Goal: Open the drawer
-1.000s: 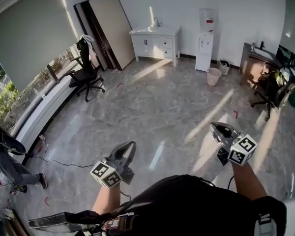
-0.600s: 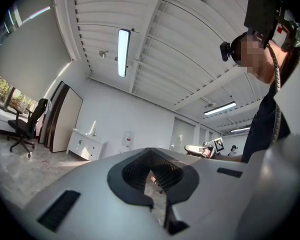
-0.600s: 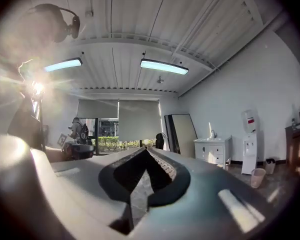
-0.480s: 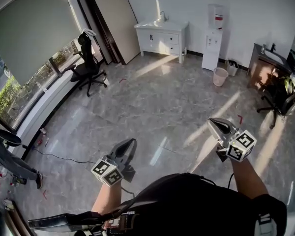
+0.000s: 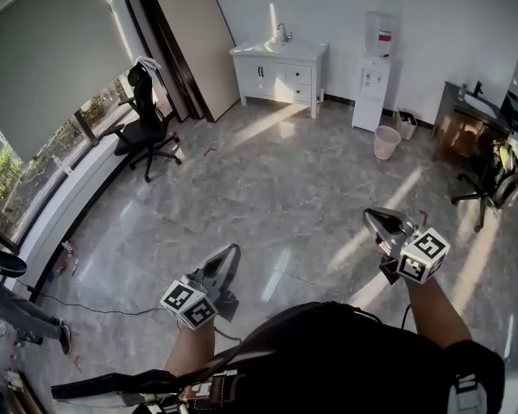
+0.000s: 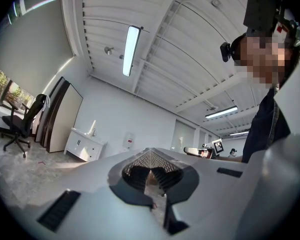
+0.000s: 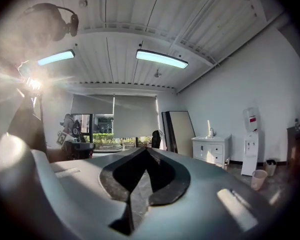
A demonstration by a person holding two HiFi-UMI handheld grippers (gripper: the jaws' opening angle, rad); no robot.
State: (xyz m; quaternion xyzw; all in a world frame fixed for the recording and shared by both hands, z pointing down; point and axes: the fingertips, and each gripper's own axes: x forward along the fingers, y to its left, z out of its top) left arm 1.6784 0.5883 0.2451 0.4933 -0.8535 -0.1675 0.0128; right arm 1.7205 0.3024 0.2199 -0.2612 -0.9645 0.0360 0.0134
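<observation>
The white cabinet with drawers and a sink on top stands against the far wall, across a wide stretch of marble floor. It also shows small in the left gripper view and in the right gripper view. My left gripper is held low in front of the body, jaws together and empty. My right gripper is at the right, pointing level, jaws shut with nothing between them. Both are far from the cabinet.
Tall panels lean on the wall left of the cabinet. A black office chair stands by the window ledge. A water dispenser and a waste bin are right of the cabinet. A desk and a chair are at the right.
The floor has slid backward under me as the person walks across the room. Both grippers ride along at the same spots in view, jaws unchanged.
</observation>
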